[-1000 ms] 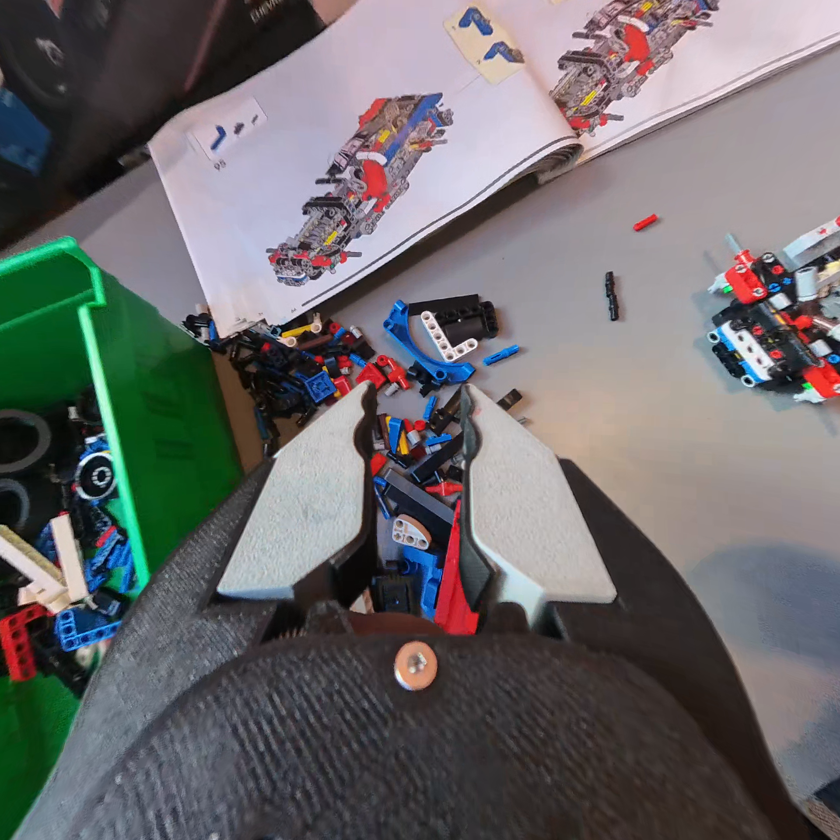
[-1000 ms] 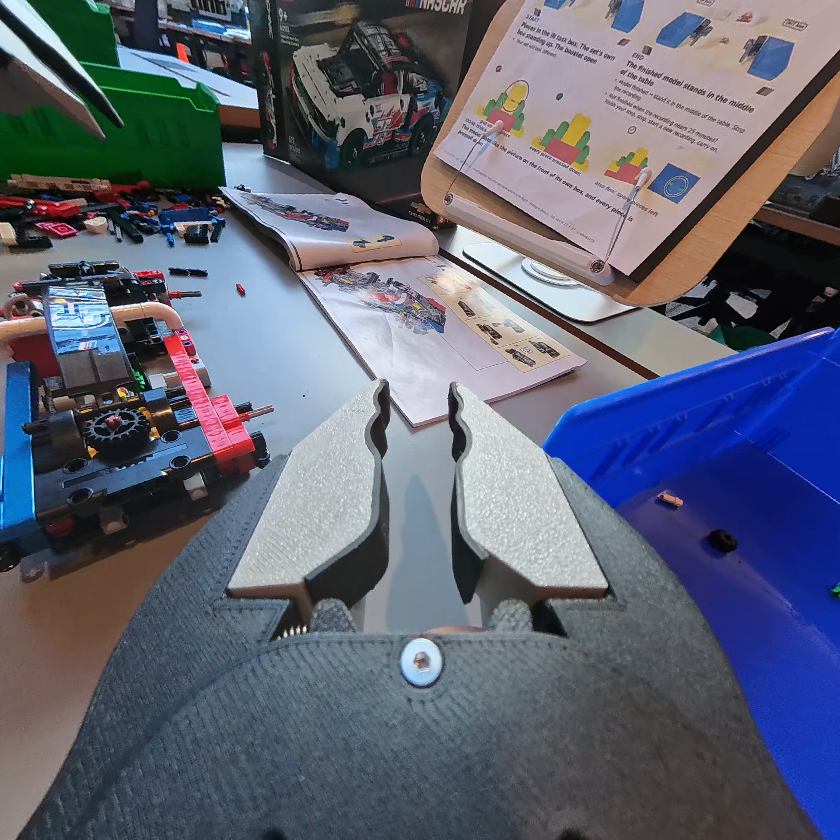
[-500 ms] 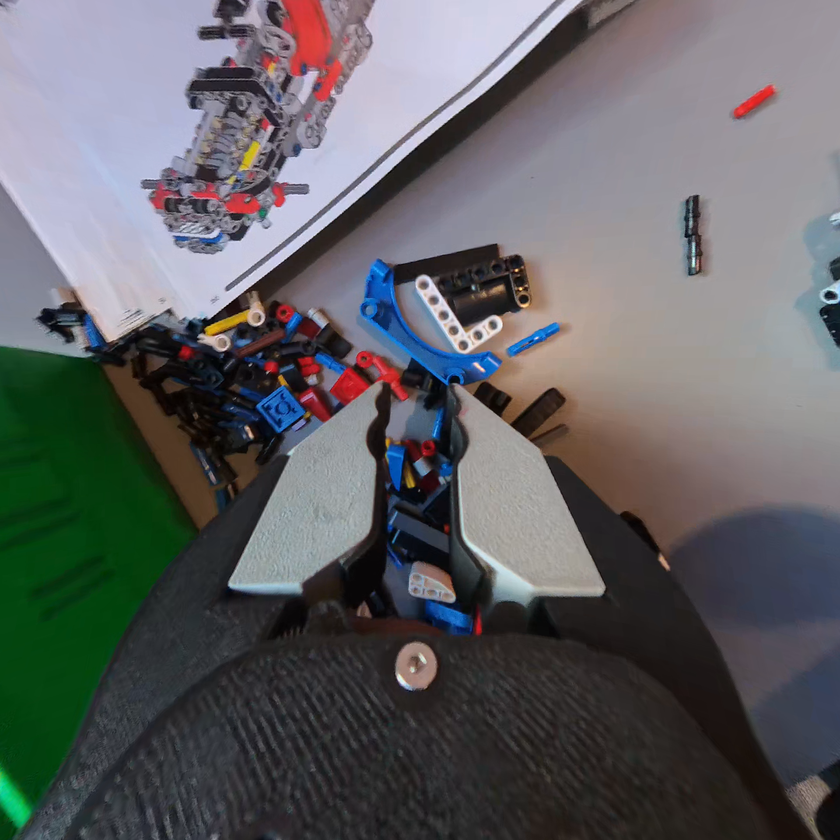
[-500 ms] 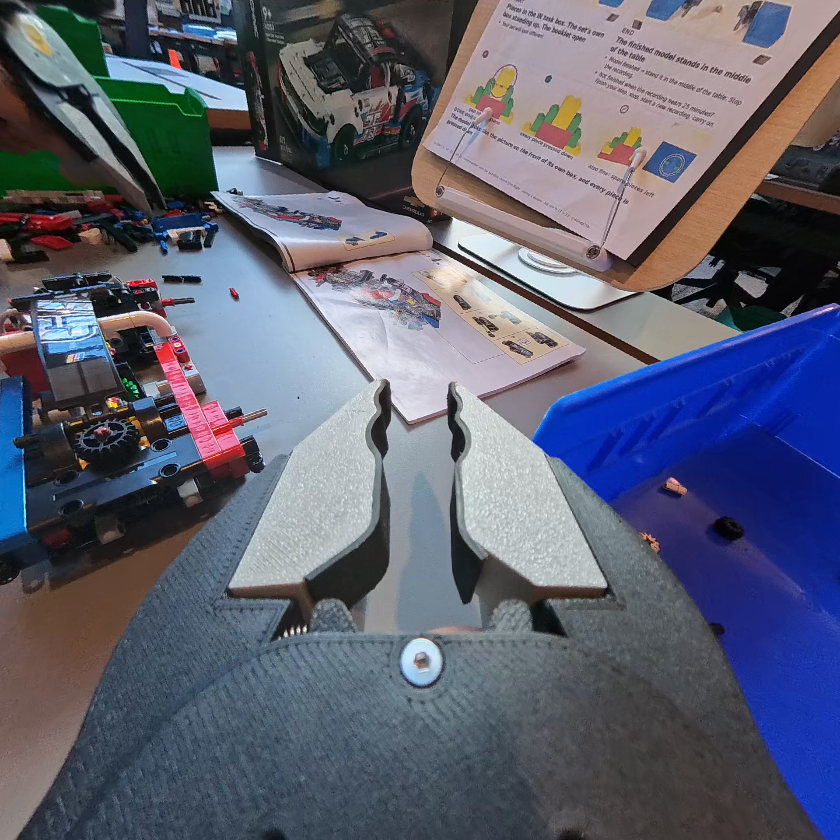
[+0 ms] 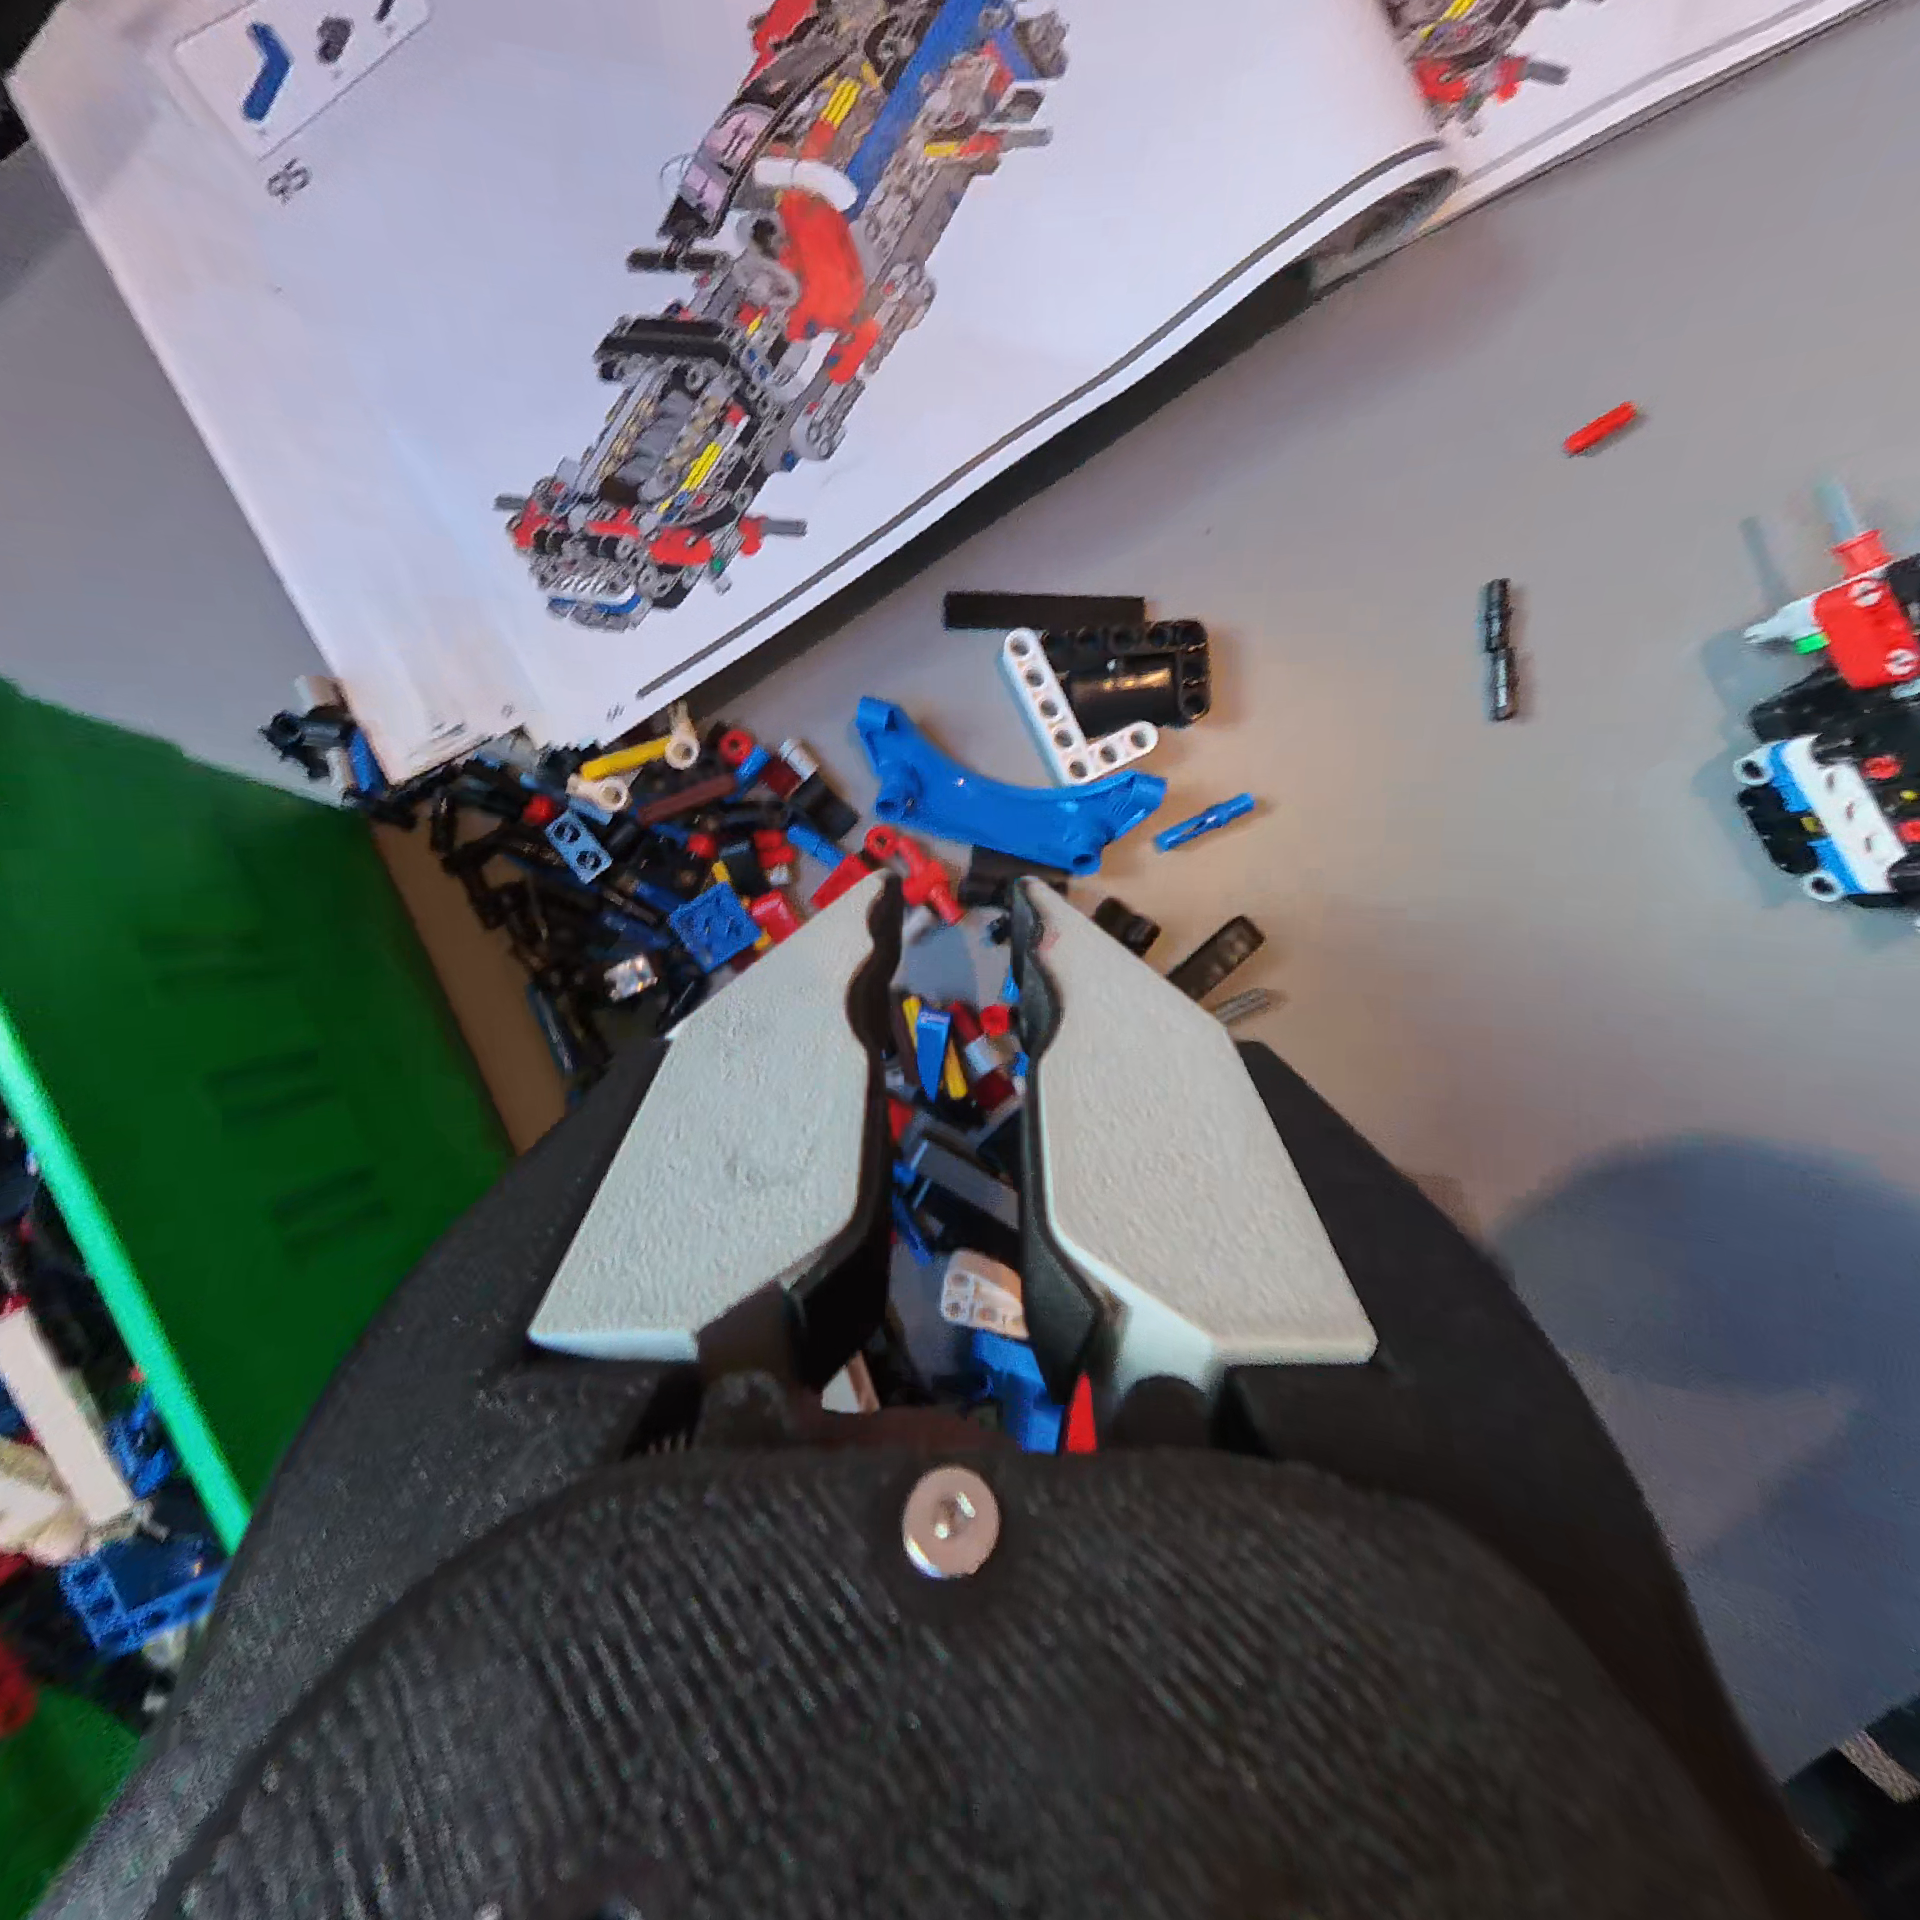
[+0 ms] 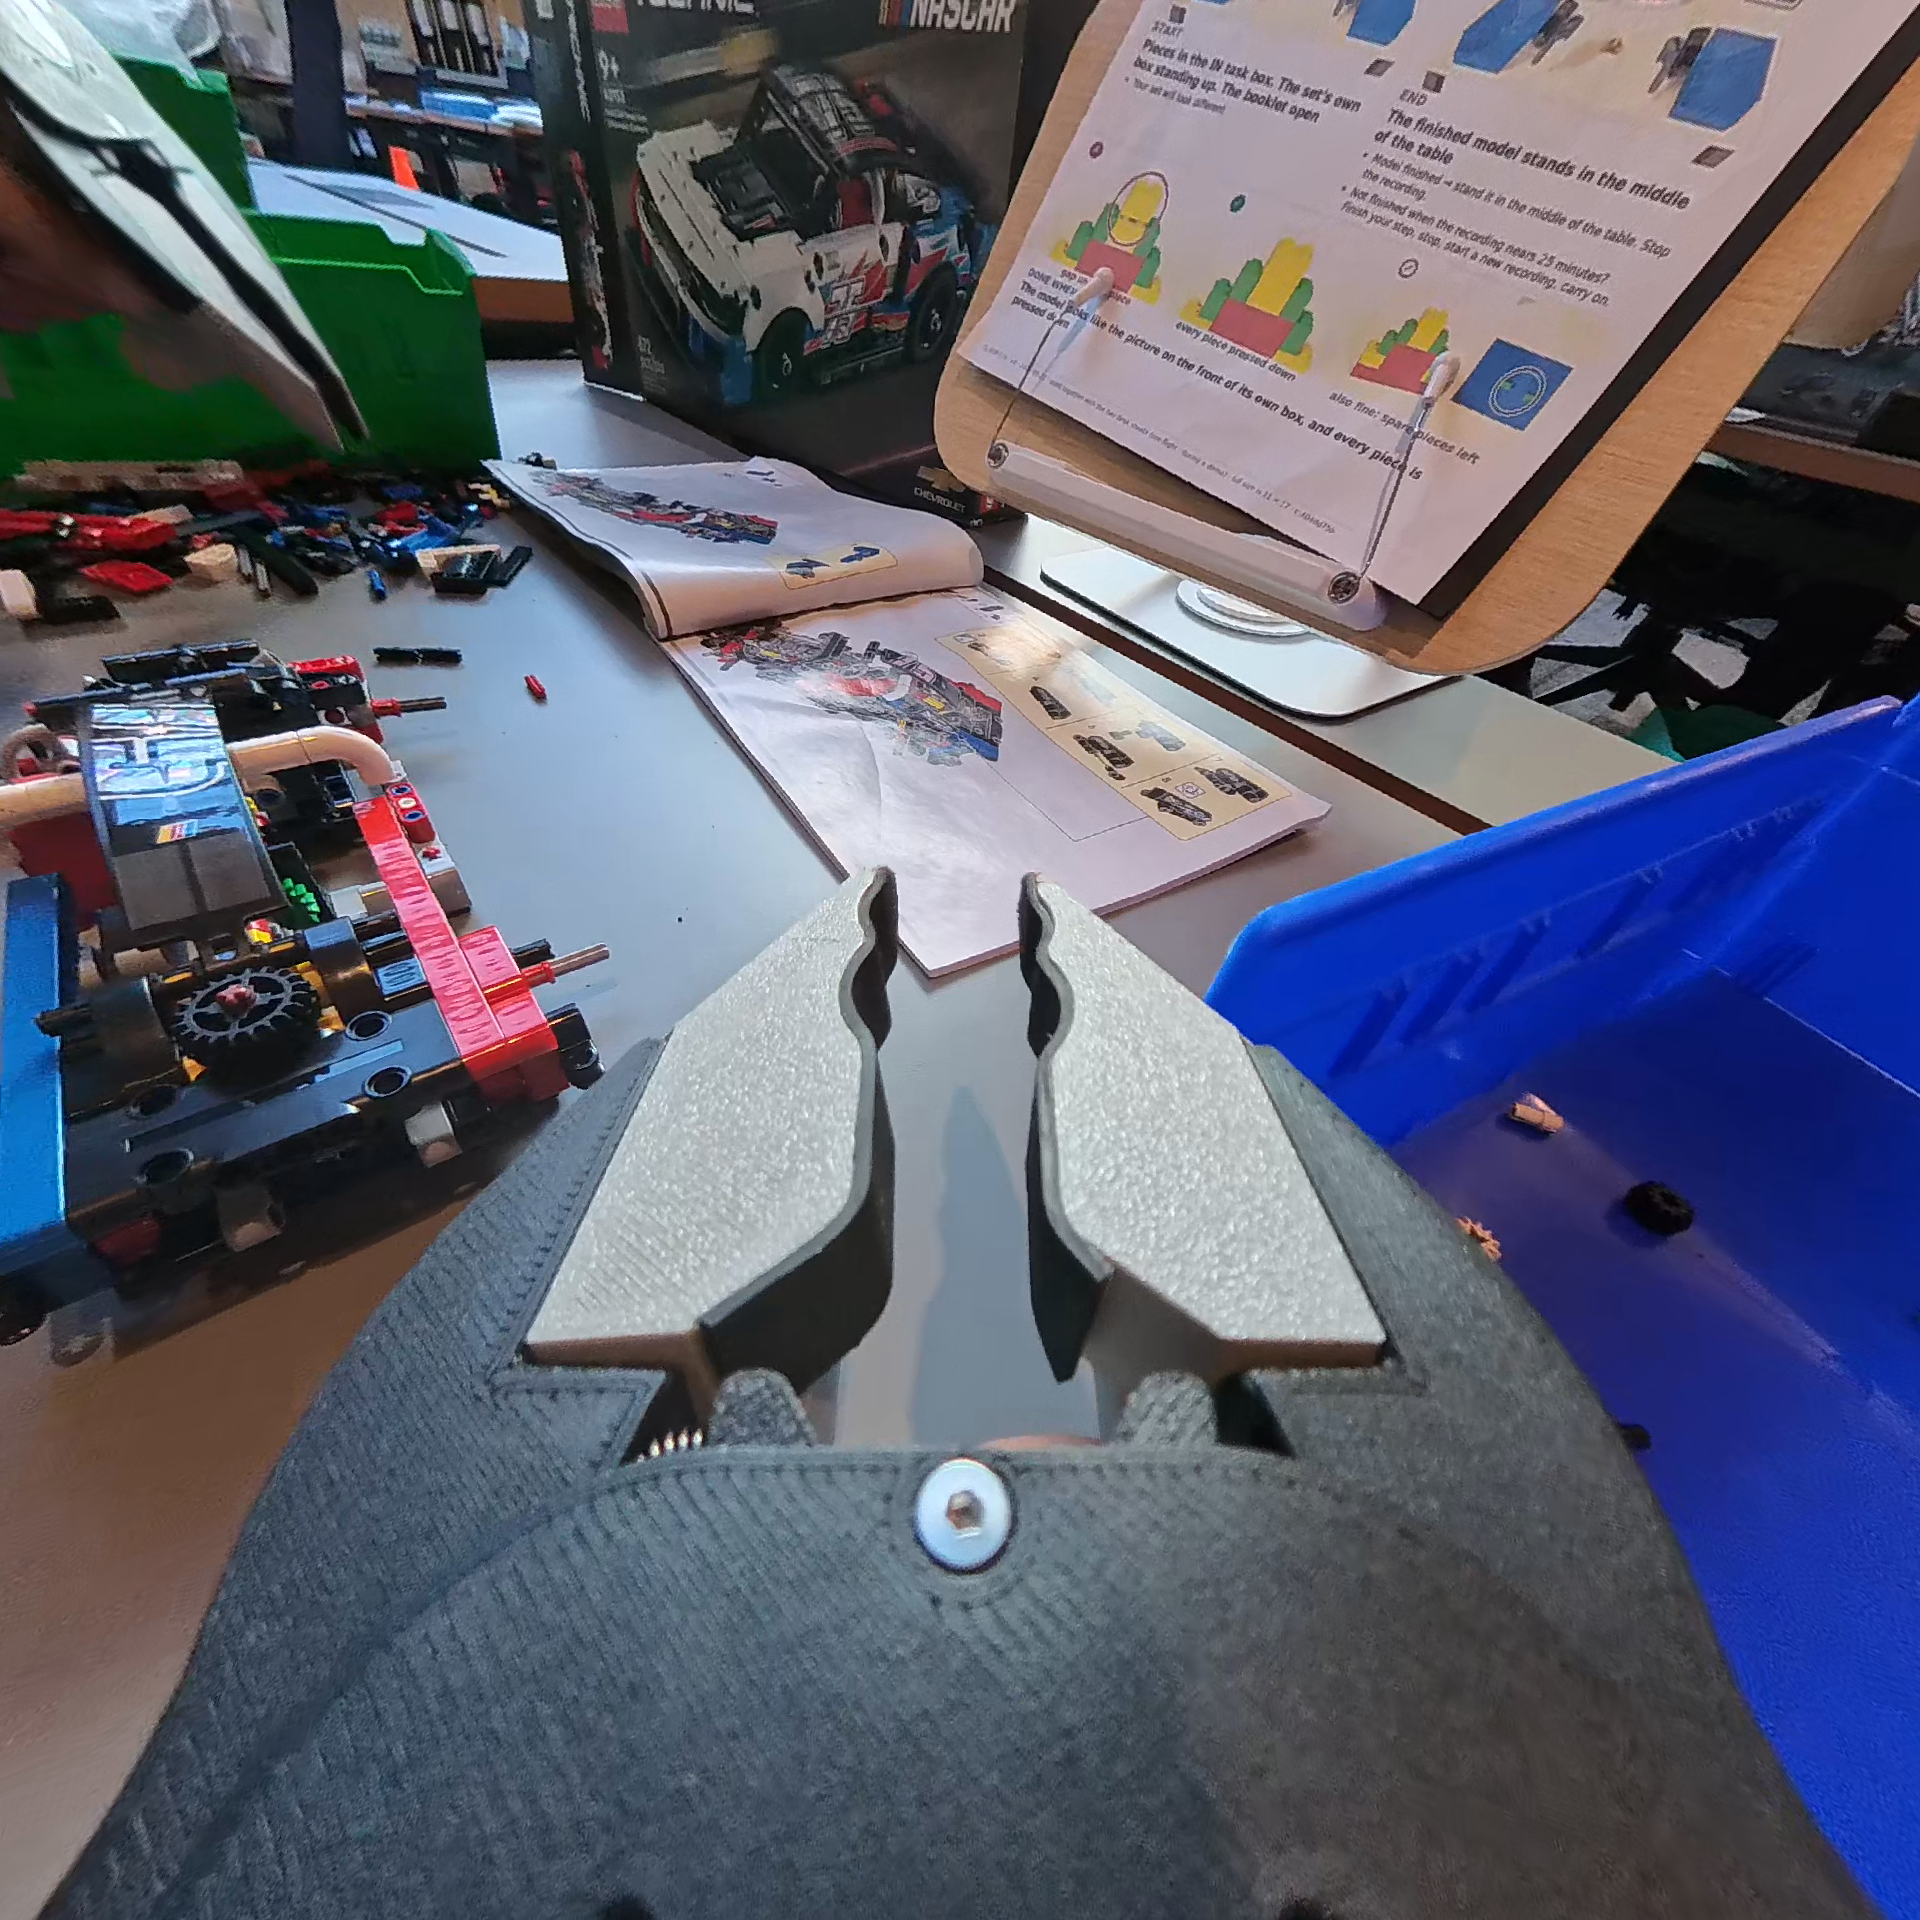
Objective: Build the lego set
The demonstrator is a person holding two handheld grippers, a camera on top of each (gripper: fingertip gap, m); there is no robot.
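My left gripper [image 5: 956, 902] hangs over the pile of loose lego pieces [image 5: 665, 862] beside the green bin [image 5: 218, 997]. Its jaws stand a little apart with nothing between them. Just ahead of its tips lie a blue arch piece [image 5: 997, 805], a white L-beam [image 5: 1070, 717] and a black block [image 5: 1153, 670]. My right gripper [image 6: 956, 896] is open and empty, low over the grey table [image 6: 644, 790]. The part-built car model [image 6: 260, 997] lies to its left, and its front end shows in the left wrist view [image 5: 1839, 769]. The left gripper also shows in the right wrist view [image 6: 177, 239], above the pile.
The open instruction booklet [image 5: 727, 312] [image 6: 935, 727] lies behind the pile. A black pin [image 5: 1496, 649] and a red pin [image 5: 1600, 426] lie loose between pile and model. A blue bin [image 6: 1662, 1039] stands on the right. The set's box [image 6: 790, 208] and a sheet stand [image 6: 1403, 312] are at the back. The gap from one gripper's tips to the other's is roughly 45 cm. Measured from the fingertips, the blue arch piece [image 5: 997, 805] is 5 cm or so from the left gripper and 45 cm from the right.
My left gripper came down over the pile, its jaws narrowed, and it then drew back a little. The right gripper has hardly moved.
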